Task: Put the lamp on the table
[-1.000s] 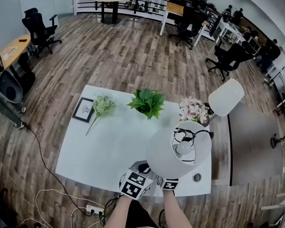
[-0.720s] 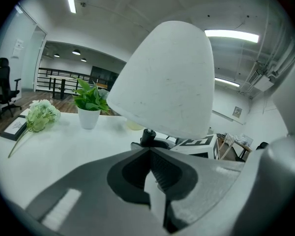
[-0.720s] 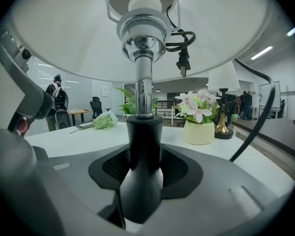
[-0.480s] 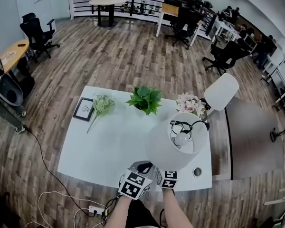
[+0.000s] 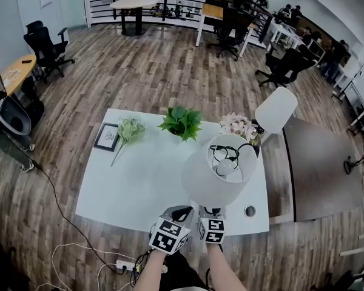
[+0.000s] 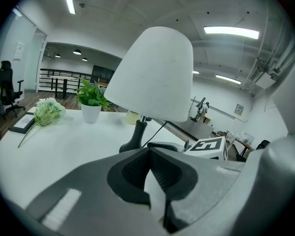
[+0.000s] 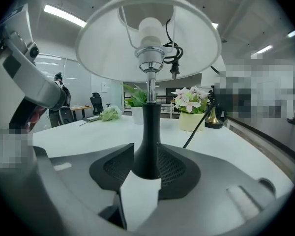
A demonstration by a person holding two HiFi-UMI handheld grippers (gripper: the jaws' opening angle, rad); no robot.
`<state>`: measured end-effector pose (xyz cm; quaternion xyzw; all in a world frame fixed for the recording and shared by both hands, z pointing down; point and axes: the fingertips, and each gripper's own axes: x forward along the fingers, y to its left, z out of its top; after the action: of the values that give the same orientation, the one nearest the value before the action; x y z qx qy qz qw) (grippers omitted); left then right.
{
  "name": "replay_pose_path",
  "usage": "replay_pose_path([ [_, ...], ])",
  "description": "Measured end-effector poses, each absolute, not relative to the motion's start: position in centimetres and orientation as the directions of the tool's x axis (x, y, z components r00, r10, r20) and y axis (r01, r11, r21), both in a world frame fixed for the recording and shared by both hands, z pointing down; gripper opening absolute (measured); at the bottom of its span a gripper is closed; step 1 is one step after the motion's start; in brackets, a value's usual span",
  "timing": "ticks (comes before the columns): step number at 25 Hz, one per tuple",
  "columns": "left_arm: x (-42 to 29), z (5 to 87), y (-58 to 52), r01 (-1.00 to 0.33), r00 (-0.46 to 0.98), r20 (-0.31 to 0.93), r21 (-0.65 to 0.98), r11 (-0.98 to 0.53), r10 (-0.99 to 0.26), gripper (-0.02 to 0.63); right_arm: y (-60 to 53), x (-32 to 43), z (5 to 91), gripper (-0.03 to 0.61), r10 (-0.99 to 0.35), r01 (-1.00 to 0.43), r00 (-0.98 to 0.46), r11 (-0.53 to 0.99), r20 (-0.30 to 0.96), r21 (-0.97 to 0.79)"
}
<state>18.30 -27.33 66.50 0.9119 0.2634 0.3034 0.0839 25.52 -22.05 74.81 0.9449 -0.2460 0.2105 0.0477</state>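
The lamp [image 5: 217, 173] has a white shade, a bare bulb and a black stem [image 7: 147, 136]. It stands upright over the front right part of the white table [image 5: 139, 180]. My right gripper [image 7: 146, 167] is shut on the flared foot of the stem, and its cube [image 5: 212, 230] sits at the table's front edge. I cannot tell whether the foot touches the tabletop. My left gripper [image 5: 179, 214] is just left of it, shut and holding nothing. In the left gripper view the lamp's shade [image 6: 155, 75] fills the middle.
A green potted plant [image 5: 182, 123], a pot of pink flowers [image 5: 236, 125], a pale bouquet [image 5: 128, 129] and a picture frame [image 5: 107, 137] line the table's far side. Another white lamp [image 5: 274, 111] is at the right edge. A cable hole [image 5: 249, 211] is front right.
The lamp has shifted slightly left and farther onto the table with my right gripper still shut on it. The left gripper stays beside it.
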Motion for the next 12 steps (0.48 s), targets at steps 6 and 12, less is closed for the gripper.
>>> replay_pose_path([
  [6, 16.6, 65.9, -26.6, 0.43, 0.684, 0.52, 0.278, -0.859, 0.511, 0.0, -20.8, 22.9, 73.4, 0.163, -0.455, -0.486, 0.793, -0.874, 0.405, -0.03],
  [12, 14.9, 65.0, -25.2, 0.454, 0.682, 0.532, 0.228, -0.861, 0.501, 0.0, -19.0, 20.7, 70.7, 0.16, -0.465, -0.481, 0.802, -0.875, 0.375, -0.058],
])
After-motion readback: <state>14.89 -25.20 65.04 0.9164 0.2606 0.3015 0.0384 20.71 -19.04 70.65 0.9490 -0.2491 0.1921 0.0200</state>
